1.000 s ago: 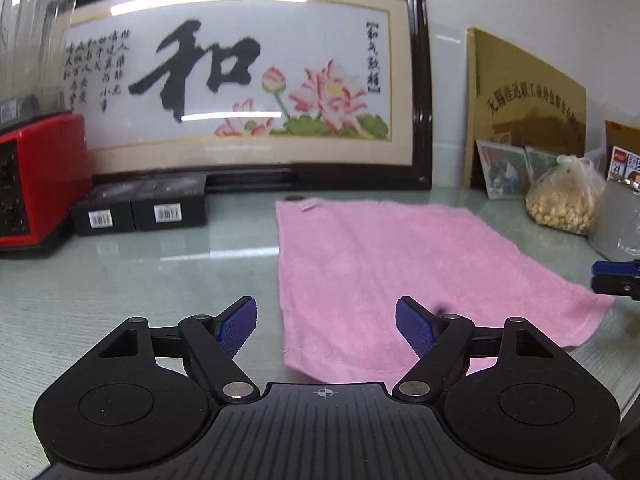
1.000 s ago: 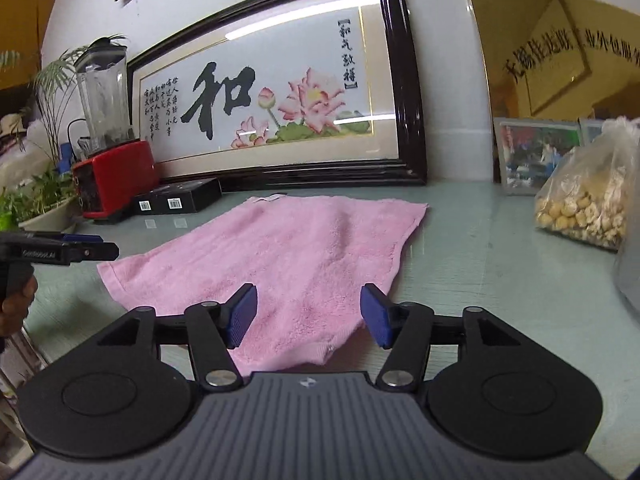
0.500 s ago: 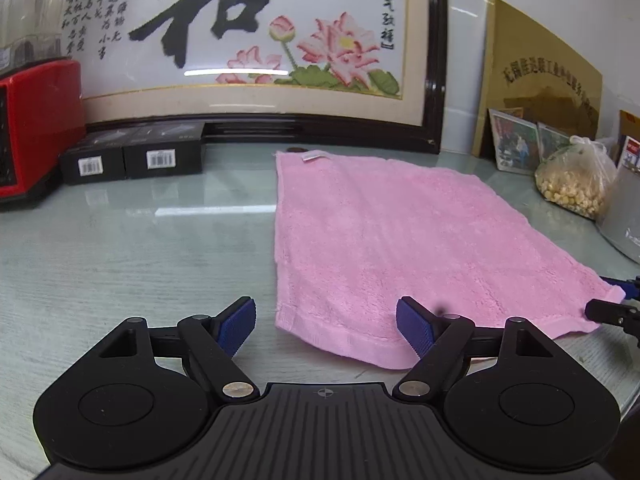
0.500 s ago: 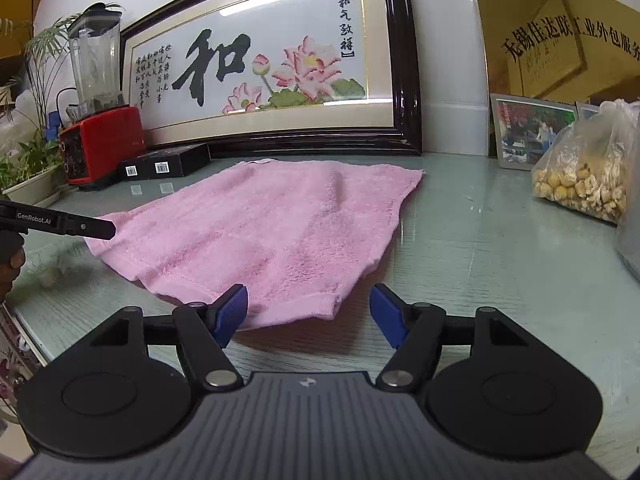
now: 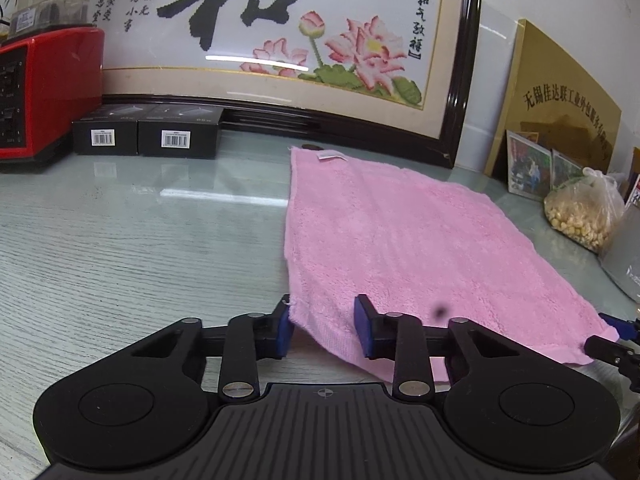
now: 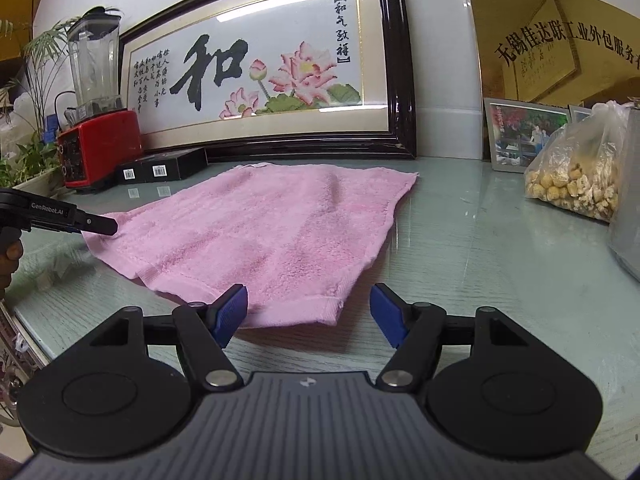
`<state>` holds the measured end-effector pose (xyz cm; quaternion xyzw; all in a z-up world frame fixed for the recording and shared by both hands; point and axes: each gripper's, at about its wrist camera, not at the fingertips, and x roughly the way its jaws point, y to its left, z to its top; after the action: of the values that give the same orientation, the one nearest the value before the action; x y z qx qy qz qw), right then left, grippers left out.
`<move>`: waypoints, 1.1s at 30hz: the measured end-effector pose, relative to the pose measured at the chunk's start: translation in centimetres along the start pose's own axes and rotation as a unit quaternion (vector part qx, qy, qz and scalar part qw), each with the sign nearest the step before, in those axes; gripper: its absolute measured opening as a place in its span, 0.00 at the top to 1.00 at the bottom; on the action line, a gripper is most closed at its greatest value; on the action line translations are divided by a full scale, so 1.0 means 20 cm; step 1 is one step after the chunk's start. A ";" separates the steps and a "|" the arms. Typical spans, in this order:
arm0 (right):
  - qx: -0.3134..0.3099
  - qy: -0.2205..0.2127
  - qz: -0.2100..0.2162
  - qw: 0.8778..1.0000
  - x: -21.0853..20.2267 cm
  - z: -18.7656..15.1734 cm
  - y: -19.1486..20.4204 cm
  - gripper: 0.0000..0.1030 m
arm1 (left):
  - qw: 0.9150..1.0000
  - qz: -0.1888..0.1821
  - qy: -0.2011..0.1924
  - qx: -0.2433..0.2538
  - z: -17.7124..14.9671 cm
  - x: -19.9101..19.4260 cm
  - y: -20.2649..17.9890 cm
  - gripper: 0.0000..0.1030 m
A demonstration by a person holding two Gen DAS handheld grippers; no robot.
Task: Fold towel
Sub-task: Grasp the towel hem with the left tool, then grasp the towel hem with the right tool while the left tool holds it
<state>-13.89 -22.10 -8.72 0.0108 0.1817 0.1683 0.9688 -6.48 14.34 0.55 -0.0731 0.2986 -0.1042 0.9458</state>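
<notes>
A pink towel (image 5: pixel 400 240) lies spread flat on the glass-topped table (image 5: pixel 140 248), with its white label at the far corner. My left gripper (image 5: pixel 322 330) straddles the towel's near left corner. Its jaws are closing, and the corner lies between the blue pads without being bunched. The right wrist view shows that left gripper (image 6: pixel 110 226) from the side, at the towel's (image 6: pixel 272 232) left corner. My right gripper (image 6: pixel 310 314) is open at the near right corner, whose hem lies between its pads. The right gripper (image 5: pixel 600 334) also shows at the right edge of the left wrist view.
A large framed picture (image 5: pixel 260 40) leans on the back wall. A red blender (image 6: pixel 96 148) and two black boxes (image 5: pixel 148 134) stand at the back left. At the right are a bag of nuts (image 6: pixel 576 176), photo frames (image 6: pixel 524 136) and a grey container (image 6: pixel 626 216).
The left gripper's jaws have narrowed from wide apart to closely straddling the towel's near left corner, and its view has rolled slightly. The right gripper stays open at the near right corner.
</notes>
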 end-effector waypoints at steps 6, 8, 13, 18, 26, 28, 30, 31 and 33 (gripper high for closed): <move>-0.005 -0.008 0.003 1.000 -0.06 -0.03 -0.03 0.31 | 1.000 0.002 0.003 -0.004 0.00 0.01 -0.01 0.91; -0.006 -0.010 0.001 1.000 -0.07 -0.04 -0.03 0.31 | 1.000 0.002 0.002 -0.004 -0.01 0.01 -0.02 0.93; -0.002 -0.014 0.002 1.000 -0.07 -0.04 -0.04 0.32 | 1.000 0.004 0.000 -0.005 -0.03 0.00 -0.04 0.96; -0.002 -0.017 -0.002 1.000 -0.05 -0.04 0.01 0.63 | 1.000 0.003 -0.004 -0.022 -0.03 -0.01 -0.04 0.97; 0.042 -0.027 -0.001 0.999 -0.08 -0.06 -0.05 0.90 | 0.998 -0.022 -0.020 -0.055 -0.07 -0.05 -0.04 0.98; 0.049 -0.031 -0.002 0.998 -0.10 -0.07 -0.07 0.91 | 0.998 -0.029 -0.027 -0.058 -0.09 -0.07 -0.05 0.98; 0.046 -0.034 -0.002 0.998 -0.12 -0.08 -0.07 0.91 | 0.997 -0.037 -0.040 -0.056 -0.12 -0.13 -0.07 0.98; 0.047 -0.035 -0.002 0.998 -0.13 -0.09 -0.07 0.91 | 0.996 -0.043 -0.047 -0.055 -0.13 -0.16 -0.09 0.98; 0.046 -0.039 0.000 0.998 -0.16 -0.11 -0.09 0.91 | 0.995 -0.054 -0.059 -0.052 -0.16 -0.21 -0.11 0.98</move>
<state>-16.92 -24.88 -9.74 0.0621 0.1513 0.1593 0.9736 -11.98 12.92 0.77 -0.1439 0.2432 -0.1351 0.9497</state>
